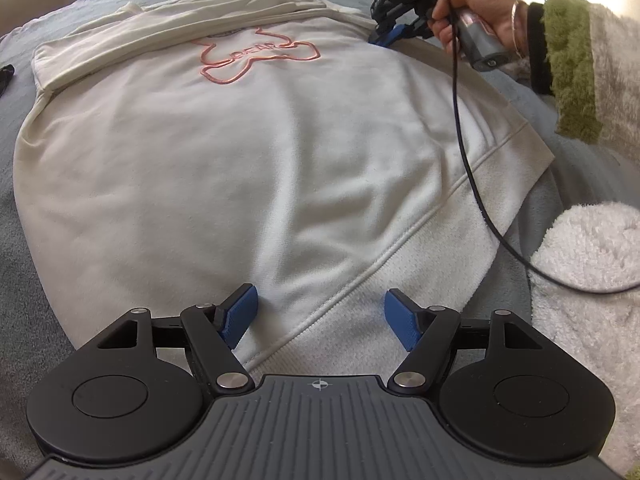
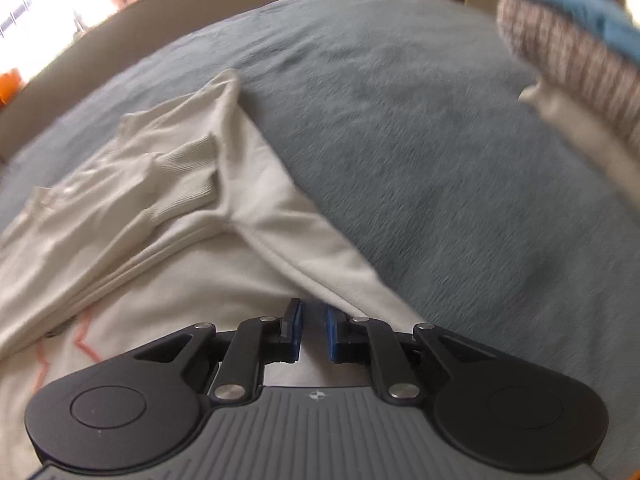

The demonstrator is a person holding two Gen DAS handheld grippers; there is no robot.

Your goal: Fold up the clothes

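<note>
Cream cotton sweatshirt with pink bear outline (image 1: 240,140) lies flat on the grey bed (image 2: 440,140). Soft, limp; grip hem at six o'clock. Left claw (image 1: 320,316) apart; right claw (image 2: 313,334) clamped on shoulder fabric.

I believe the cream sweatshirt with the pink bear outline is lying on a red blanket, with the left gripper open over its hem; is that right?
Not quite: the blanket is grey-blue, not red, as the left wrist view shows. The rest holds: the cream sweatshirt lies on it, with the left gripper open over its hem.
</note>
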